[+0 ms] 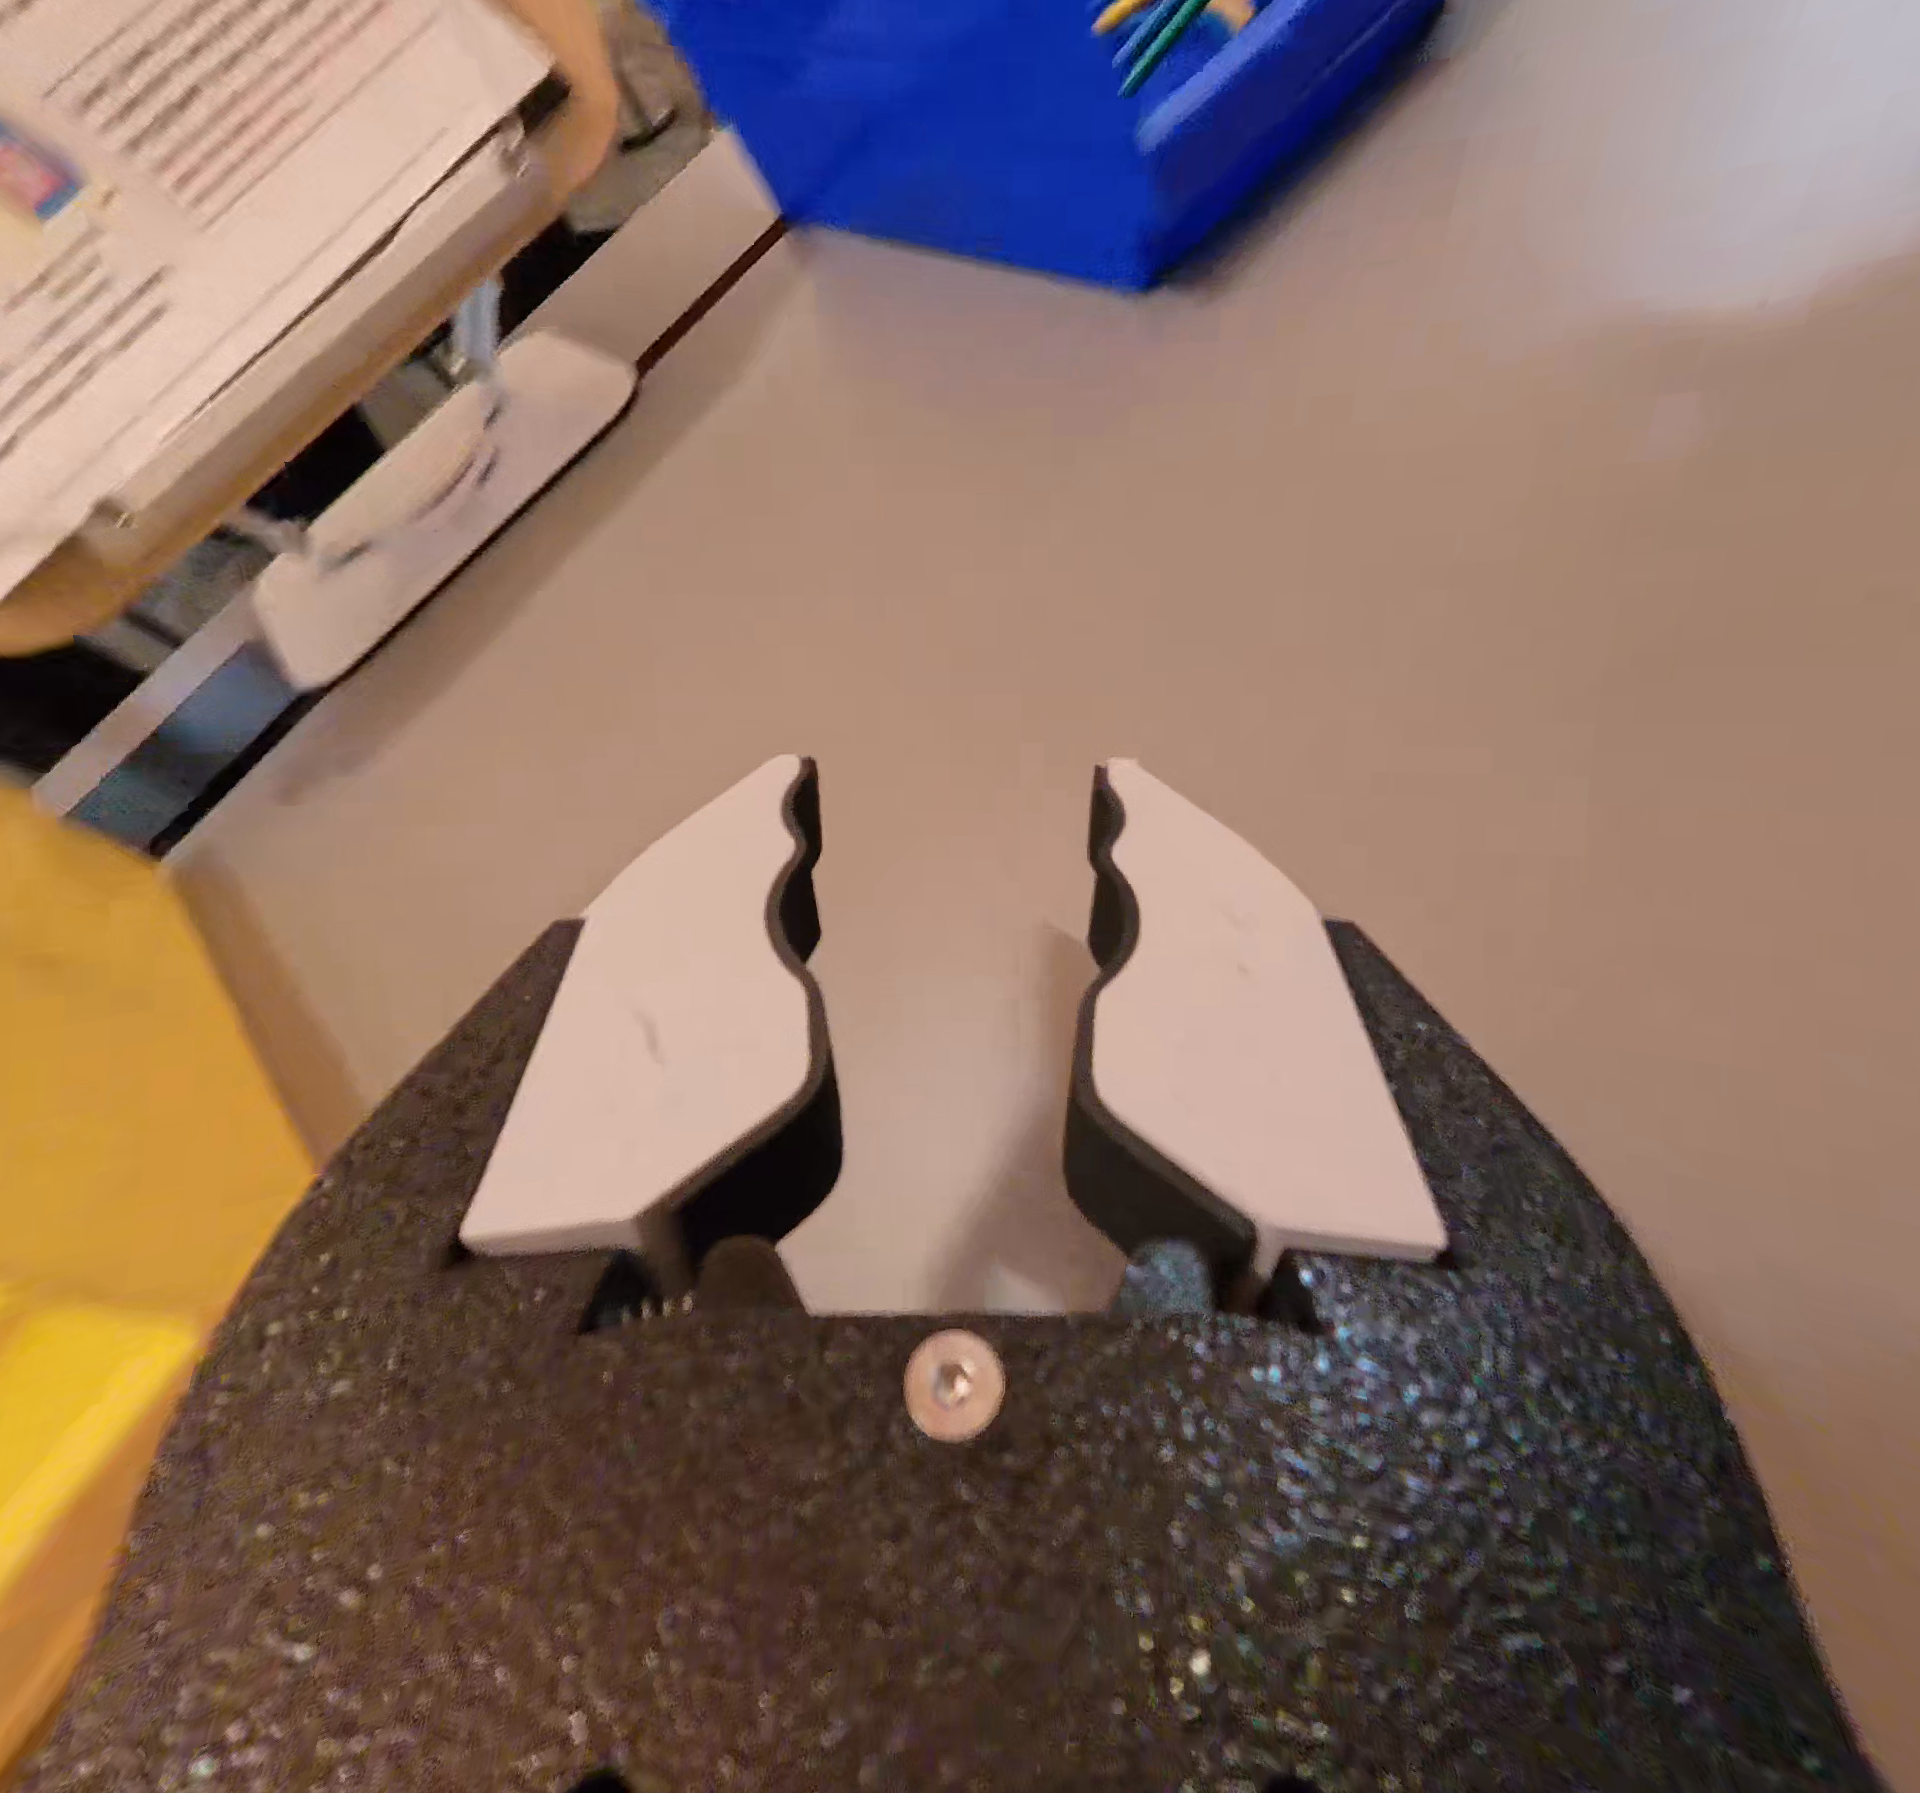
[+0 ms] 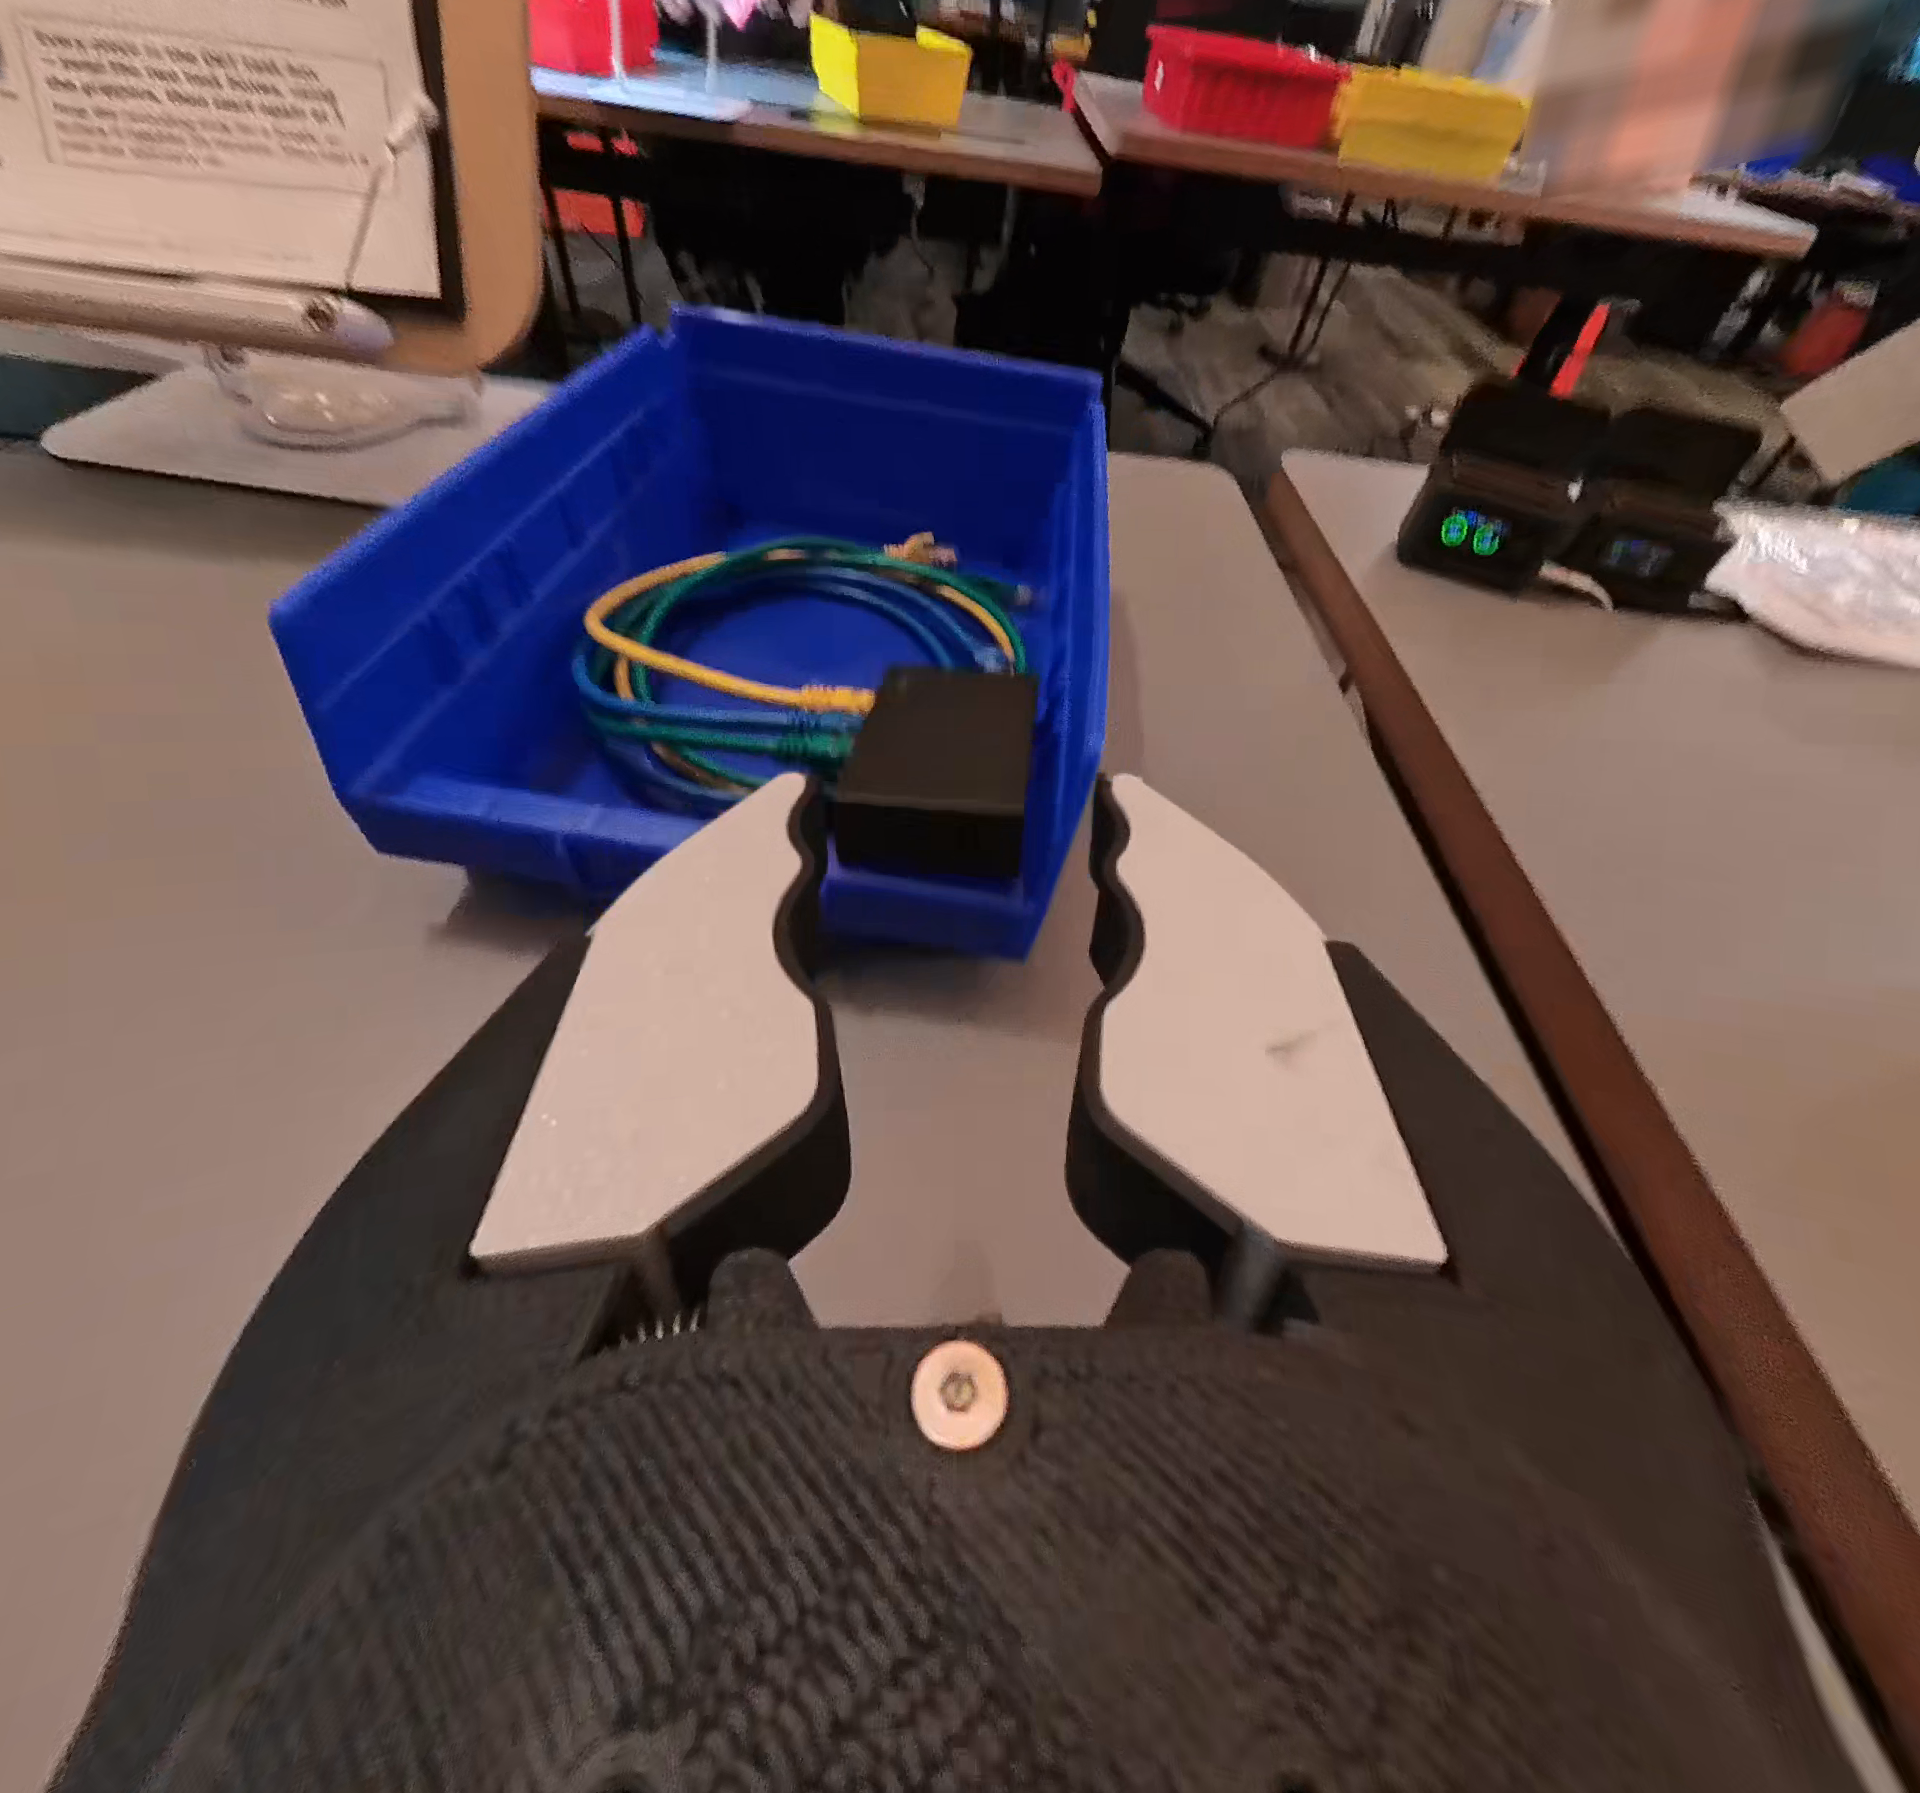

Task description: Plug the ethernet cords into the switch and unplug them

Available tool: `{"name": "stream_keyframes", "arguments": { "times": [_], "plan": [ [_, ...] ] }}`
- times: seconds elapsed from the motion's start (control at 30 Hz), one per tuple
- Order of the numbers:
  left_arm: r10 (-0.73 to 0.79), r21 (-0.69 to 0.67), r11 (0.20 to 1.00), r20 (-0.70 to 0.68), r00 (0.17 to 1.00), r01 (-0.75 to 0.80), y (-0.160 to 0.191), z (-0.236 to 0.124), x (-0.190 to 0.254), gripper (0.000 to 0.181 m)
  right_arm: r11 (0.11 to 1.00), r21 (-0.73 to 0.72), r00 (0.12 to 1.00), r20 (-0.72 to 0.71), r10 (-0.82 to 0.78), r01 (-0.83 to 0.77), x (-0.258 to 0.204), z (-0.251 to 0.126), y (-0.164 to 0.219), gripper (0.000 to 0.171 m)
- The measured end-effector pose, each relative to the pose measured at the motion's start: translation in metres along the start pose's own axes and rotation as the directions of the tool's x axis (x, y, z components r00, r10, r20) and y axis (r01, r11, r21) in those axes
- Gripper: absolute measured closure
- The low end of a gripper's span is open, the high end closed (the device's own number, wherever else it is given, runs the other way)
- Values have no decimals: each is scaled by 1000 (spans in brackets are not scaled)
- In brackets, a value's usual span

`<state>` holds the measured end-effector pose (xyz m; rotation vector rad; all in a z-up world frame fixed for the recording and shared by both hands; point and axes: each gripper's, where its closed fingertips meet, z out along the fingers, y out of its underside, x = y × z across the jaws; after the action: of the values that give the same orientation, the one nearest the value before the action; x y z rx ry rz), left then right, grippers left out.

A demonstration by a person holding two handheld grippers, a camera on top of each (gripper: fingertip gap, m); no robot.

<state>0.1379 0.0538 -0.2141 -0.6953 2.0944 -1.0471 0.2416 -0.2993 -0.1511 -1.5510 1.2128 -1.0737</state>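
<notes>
Ethernet cords (image 2: 790, 642) lie coiled in the blue bin (image 2: 447, 642) on the worktop (image 2: 208, 912), left of the black switch (image 2: 940, 767). Your left gripper (image 1: 956, 777) hangs spread and empty; your right gripper (image 2: 951, 798) is likewise spread, facing the switch. You seem at the start: next, lift the switch out (its ports are hidden).

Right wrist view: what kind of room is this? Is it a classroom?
More likely a workshop or lab with many work stations: rows of tables hold red bins and yellow bins, and an instruction sheet stands by the blue bin.
</notes>
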Motion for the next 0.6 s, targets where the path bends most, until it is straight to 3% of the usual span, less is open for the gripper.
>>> {"name": "stream_keyframes", "arguments": {
  "times": [0.13,0.27,0.37,0.6],
  "plan": [
    [-133,39,989,-143,981,140,-49,35,21,127,998,-15,998,-15,58,-59,-4,-4,29,122],
    [-259,58,960,-175,950,272,-95,89,30,119,997,1,996,32,79,-79,-18,-2,21,120],
    [-308,-23,951,-141,941,308,-113,139,37,110,999,19,999,-24,33,-32,-20,0,13,113],
    [-348,-60,931,150,925,360,-132,219,16,105,997,-64,993,-115,29,-37,-15,12,30,85]
  ]
}}
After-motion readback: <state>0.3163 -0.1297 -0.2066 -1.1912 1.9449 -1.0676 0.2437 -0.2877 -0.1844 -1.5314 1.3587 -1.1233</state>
